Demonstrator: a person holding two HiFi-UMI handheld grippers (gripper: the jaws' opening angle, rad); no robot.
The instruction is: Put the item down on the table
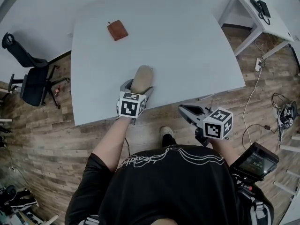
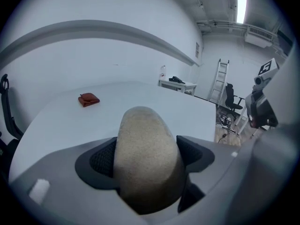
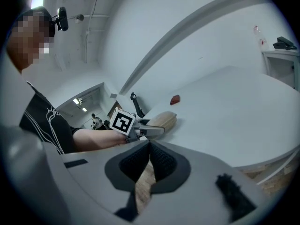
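Observation:
A tan, egg-shaped, stone-like item (image 1: 142,76) sits between the jaws of my left gripper (image 1: 138,86), which is shut on it over the near part of the white table (image 1: 187,46). In the left gripper view the item (image 2: 147,158) fills the gap, with both pads (image 2: 104,159) against its sides. From the right gripper view the item (image 3: 164,121) lies low over the tabletop; whether it touches I cannot tell. My right gripper (image 1: 186,112) hangs off the table's front edge, its jaws (image 3: 149,161) shut and empty.
A small brown pouch (image 1: 117,30) lies at the table's far left. A black office chair (image 1: 28,78) stands left of the table. A side desk with a phone (image 1: 260,7) is at the back right, with cables (image 1: 255,78) on the wood floor.

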